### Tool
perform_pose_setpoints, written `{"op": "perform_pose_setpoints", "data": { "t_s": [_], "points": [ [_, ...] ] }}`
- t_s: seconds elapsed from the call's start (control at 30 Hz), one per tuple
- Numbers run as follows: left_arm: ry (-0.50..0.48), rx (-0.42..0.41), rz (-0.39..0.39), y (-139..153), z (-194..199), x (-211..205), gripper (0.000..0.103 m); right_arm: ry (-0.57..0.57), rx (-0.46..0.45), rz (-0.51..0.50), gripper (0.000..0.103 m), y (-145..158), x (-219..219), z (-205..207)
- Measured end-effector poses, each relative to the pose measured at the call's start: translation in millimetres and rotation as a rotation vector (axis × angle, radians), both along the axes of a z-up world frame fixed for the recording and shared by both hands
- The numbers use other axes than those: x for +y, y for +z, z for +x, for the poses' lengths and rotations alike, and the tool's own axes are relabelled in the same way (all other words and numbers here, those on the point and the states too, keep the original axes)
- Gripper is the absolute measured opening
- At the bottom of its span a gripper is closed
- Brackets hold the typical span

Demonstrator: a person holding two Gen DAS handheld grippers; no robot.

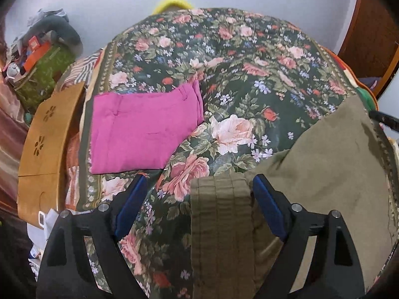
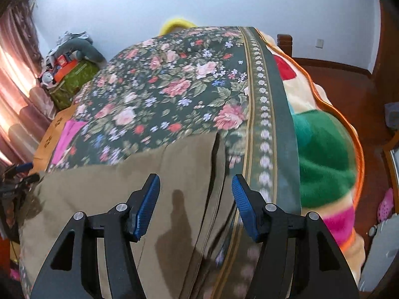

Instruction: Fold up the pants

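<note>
While folded pink pants (image 1: pixel 144 129) lie far left on the floral bedspread (image 1: pixel 249 57), the left gripper (image 1: pixel 199 186) gapes over the olive pants' (image 1: pixel 331 164) waistband (image 1: pixel 220 214) (ribbed), and the right gripper (image 2: pixel 195 186) gapes above their hem.

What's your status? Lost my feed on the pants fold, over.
Left gripper open over elastic waistband. Right gripper open over olive pants, unfolded on bed. Pink pants folded, off left. Nothing in the way.

Olive-khaki pants (image 1: pixel 324 164); magenta folded pants (image 1: pixel 142 129); dark green rose-patterned bedspread (image 1: pixel 249 57).
</note>
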State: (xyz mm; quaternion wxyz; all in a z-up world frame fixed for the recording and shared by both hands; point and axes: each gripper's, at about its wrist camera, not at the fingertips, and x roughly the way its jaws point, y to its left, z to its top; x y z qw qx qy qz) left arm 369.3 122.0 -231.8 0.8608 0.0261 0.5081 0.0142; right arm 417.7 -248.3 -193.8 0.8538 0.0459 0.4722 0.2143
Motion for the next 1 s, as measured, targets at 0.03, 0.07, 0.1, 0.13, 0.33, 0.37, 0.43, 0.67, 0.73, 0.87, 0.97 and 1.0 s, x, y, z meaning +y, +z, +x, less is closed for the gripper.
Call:
{"op": "perform_pose_setpoints", "data": {
  "t_s": [0.03, 0.07, 0.1, 0.13, 0.33, 0.37, 0.43, 0.67, 0.73, 0.87, 0.97, 1.0],
  "points": [
    [-0.003, 0.009, -0.004, -4, 2, 0, 0.086, -0.002, 0.003, 0.003, 0.056, -4, 2, 7],
    [-0.006, 0.018, -0.015, -8, 5, 0, 0.086, 0.0, 0.003, 0.005, 0.056, -7, 3, 14],
    [-0.007, 0.023, -0.022, -11, 6, 0, 0.087, -0.005, 0.005, 0.0, 0.056, -10, 5, 18],
    [-0.009, 0.03, -0.031, -13, 7, 0, 0.088, -0.012, 0.013, -0.004, 0.056, -16, 7, 23],
    [-0.053, 0.079, -0.087, -31, 7, -3, 0.09, 0.037, 0.034, 0.049, 0.032, -28, 13, 34],
    [-0.051, 0.071, -0.091, -32, 6, -2, 0.09, 0.05, 0.036, 0.057, 0.025, -28, 13, 33],
    [-0.029, 0.048, -0.105, -31, 4, 2, 0.09, 0.045, 0.036, 0.033, 0.007, -30, 14, 34],
    [0.109, -0.075, -0.052, -23, -11, 6, 0.088, 0.017, -0.019, -0.092, 0.004, -33, 20, 31],
    [0.119, -0.083, -0.024, -23, -12, 3, 0.088, 0.01, -0.031, -0.132, 0.004, -34, 23, 30],
    [0.111, -0.056, -0.051, -23, -9, 8, 0.088, -0.011, -0.042, -0.169, 0.005, -28, 25, 32],
    [0.121, -0.03, -0.091, -19, -12, 14, 0.088, -0.027, -0.061, -0.199, 0.005, -22, 24, 31],
    [0.13, -0.031, -0.09, -17, -14, 13, 0.088, -0.033, -0.066, -0.206, 0.008, -20, 23, 30]
  ]
}}
